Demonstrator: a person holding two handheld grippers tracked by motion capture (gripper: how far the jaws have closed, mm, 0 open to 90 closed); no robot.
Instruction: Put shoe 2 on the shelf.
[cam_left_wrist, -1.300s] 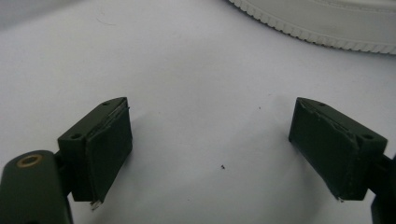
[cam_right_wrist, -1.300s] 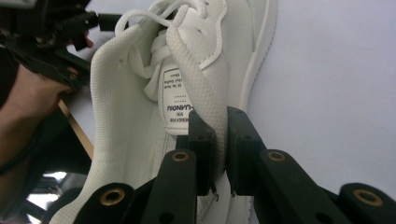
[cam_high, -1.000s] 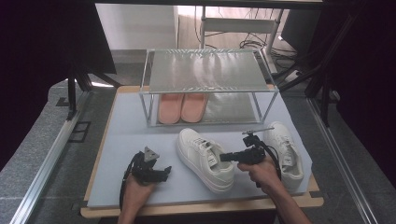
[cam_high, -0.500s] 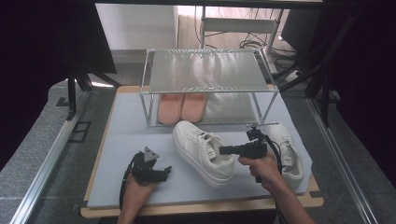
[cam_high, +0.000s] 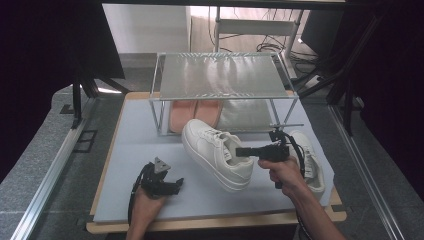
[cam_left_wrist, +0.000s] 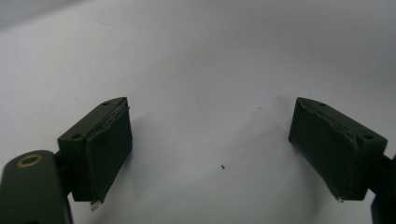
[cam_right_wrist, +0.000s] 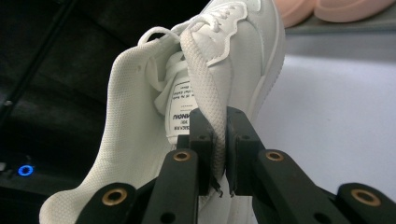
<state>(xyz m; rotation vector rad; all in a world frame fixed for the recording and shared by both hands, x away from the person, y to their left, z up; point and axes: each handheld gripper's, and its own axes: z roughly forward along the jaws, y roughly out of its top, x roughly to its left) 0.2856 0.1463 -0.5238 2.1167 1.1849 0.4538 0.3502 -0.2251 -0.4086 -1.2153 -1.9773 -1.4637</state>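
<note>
Left gripper (cam_high: 172, 186) rests at the lower left of the high view, its jaws spread wide over the bare grey mat (cam_left_wrist: 201, 74) in its own view. Centre frame, the right gripper (cam_high: 240, 151) pinches the collar of a white sneaker (cam_high: 216, 152), held clear of the mat. The right gripper view adds the tongue label (cam_right_wrist: 180, 109), its print too small to read, and pink slippers (cam_right_wrist: 327, 9) at upper right.
</note>
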